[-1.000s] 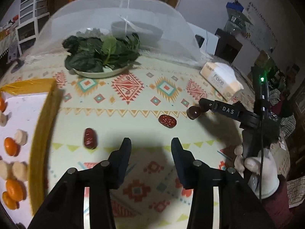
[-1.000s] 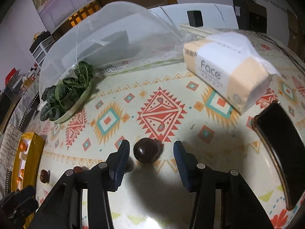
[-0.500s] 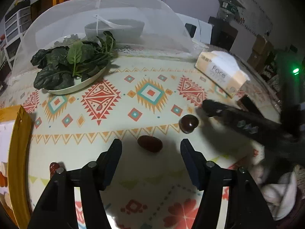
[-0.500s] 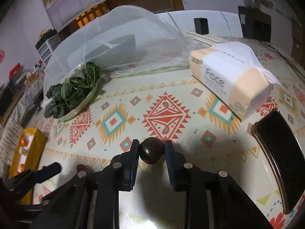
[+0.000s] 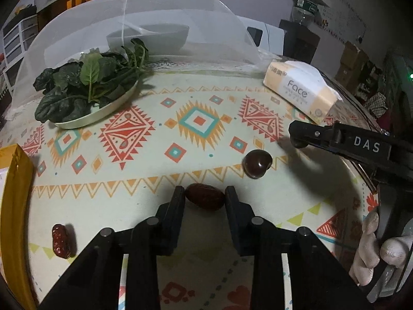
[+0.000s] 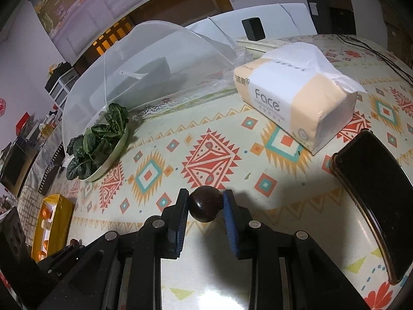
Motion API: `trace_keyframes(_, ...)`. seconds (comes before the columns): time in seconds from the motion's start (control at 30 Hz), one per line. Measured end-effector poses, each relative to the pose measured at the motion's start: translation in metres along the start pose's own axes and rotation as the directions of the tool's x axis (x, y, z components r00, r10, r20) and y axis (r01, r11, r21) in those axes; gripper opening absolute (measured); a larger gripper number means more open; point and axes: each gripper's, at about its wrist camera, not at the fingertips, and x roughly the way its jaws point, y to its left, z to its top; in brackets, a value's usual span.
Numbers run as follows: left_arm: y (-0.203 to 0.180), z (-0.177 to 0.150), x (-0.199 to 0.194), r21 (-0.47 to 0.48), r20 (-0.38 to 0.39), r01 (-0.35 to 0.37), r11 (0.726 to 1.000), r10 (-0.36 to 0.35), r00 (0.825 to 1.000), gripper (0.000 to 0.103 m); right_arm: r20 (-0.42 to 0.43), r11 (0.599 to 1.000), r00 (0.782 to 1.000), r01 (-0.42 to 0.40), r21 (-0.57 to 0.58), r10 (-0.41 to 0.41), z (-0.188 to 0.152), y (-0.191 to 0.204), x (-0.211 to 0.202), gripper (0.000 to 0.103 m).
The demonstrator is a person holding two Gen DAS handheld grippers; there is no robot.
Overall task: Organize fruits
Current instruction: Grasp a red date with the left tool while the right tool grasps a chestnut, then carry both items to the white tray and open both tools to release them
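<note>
Dark glossy round fruit [image 6: 206, 206]: at the patterned desk [image 5: 155, 170], clamped between right gripper [image 6: 206, 197] fingers.
Wrinkled red date [image 5: 205, 200]: on the desk, gripped end to end by left gripper [image 5: 205, 193] fingers, just closed in.
Second date [image 5: 60, 240]: left, near yellow tray [image 5: 15, 206].
Beyond, well clear: tissue pack [image 6: 296, 103], plate of greens [image 5: 85, 95], black phone [image 6: 374, 201].
</note>
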Motion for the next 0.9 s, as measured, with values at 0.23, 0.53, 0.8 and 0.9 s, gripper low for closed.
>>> trace_keyframes(0.23, 0.018, -0.008, -0.047, -0.058, 0.058, -0.006, 0.998, 0.009, 0.998, 0.031, 0.031, 0.999, 0.999, -0.009, -0.033, 0.010, -0.001, 0.008, -0.007, 0.029)
trace_keyframes(0.53, 0.098, -0.043, -0.141, -0.253, 0.156, -0.049, 0.966, 0.091, 0.984, 0.031, 0.079, 0.988, 0.996, -0.040, -0.148, 0.052, -0.017, 0.048, -0.022, 0.029)
trace_keyframes(0.8, 0.174, -0.084, -0.209, -0.393, 0.208, -0.125, 0.911, 0.220, 0.953, 0.031, 0.011, 0.964, 0.990, -0.132, -0.232, 0.139, -0.046, 0.114, -0.038, 0.029)
trace_keyframes(0.9, 0.199, -0.099, -0.222, -0.444, 0.220, -0.122, 0.888, 0.239, 0.946, 0.031, -0.012, 0.943, 0.985, -0.171, -0.285, 0.174, -0.056, 0.148, -0.047, 0.029)
